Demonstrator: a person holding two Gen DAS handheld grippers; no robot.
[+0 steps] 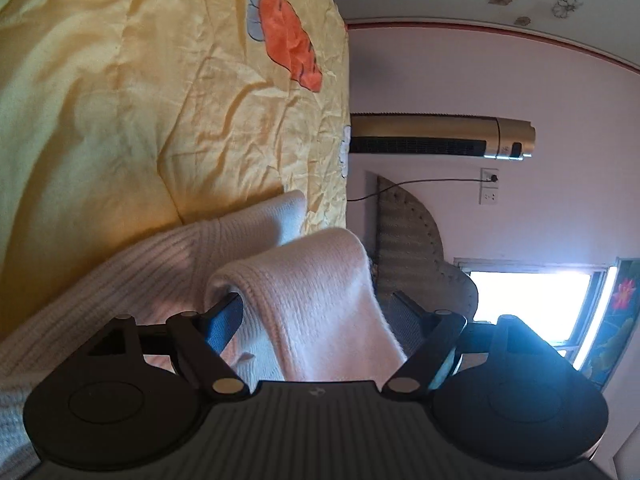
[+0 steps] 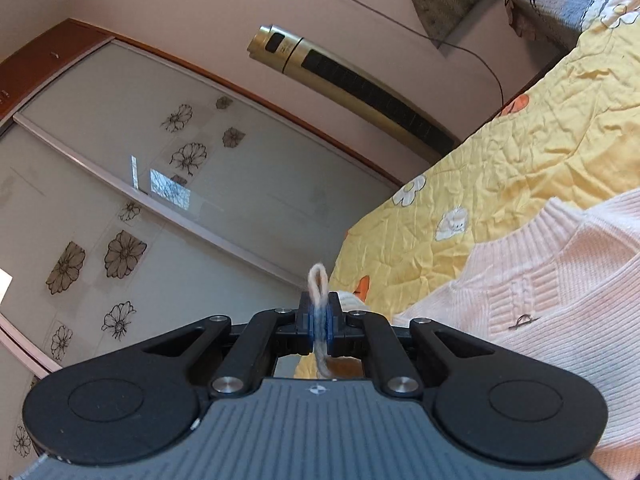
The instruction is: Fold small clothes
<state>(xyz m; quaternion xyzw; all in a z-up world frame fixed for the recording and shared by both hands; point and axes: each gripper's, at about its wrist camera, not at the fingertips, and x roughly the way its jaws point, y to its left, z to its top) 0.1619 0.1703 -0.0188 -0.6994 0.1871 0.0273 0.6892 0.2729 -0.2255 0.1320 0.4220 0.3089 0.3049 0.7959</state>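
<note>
While the right gripper (image 2: pixel 320 322) pinches the sweater (image 2: pixel 552 280) edge, the spread left gripper (image 1: pixel 320 312), cloth draped between its fingers, should close before lifting evenly.

Left tongs (image 1: pixel 320 312) spread wide; right tongs (image 2: pixel 320 322) pinched together.

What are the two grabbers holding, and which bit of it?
The right gripper pinches a thin edge of the pale pink sweater. The left gripper stands open, with a fold of the sweater draped over one finger, not clamped.
</note>
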